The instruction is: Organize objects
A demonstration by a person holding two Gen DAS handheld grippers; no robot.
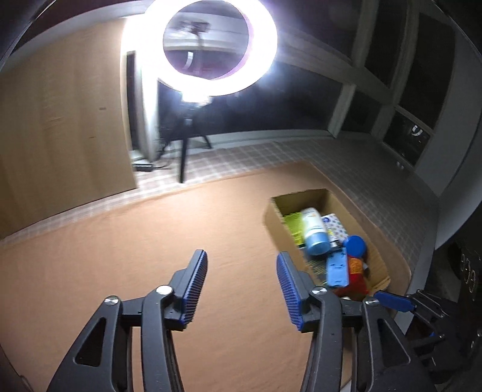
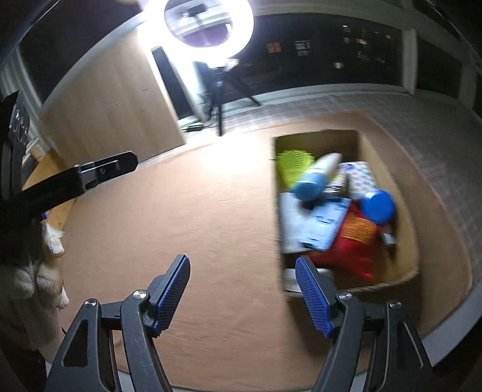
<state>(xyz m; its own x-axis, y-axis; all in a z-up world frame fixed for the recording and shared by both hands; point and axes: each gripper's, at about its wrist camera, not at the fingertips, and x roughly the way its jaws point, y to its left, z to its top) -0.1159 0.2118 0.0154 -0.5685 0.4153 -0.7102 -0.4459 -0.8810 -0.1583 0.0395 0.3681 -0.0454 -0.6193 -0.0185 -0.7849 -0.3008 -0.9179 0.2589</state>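
Note:
An open cardboard box (image 1: 375, 265) (image 2: 405, 187) sits on the brown mat (image 1: 150, 256) (image 2: 186, 217). It holds a white bottle with a blue cap (image 1: 313, 233) (image 2: 316, 178), a green item (image 1: 293, 224) (image 2: 293, 164), a blue round lid (image 1: 356, 245) (image 2: 378, 206), a red packet (image 1: 357, 276) (image 2: 352, 241) and a blue-white card (image 2: 325, 221). My left gripper (image 1: 242, 257) is open and empty, above the mat left of the box. My right gripper (image 2: 242, 261) is open and empty, at the box's near left corner.
A bright ring light (image 1: 215, 45) (image 2: 208, 27) on a tripod (image 1: 183, 150) stands past the mat on the tiled floor (image 1: 376, 181). A wooden panel (image 1: 60, 126) stands at left. A furry sleeve (image 2: 45, 271) is at the left edge of the right wrist view.

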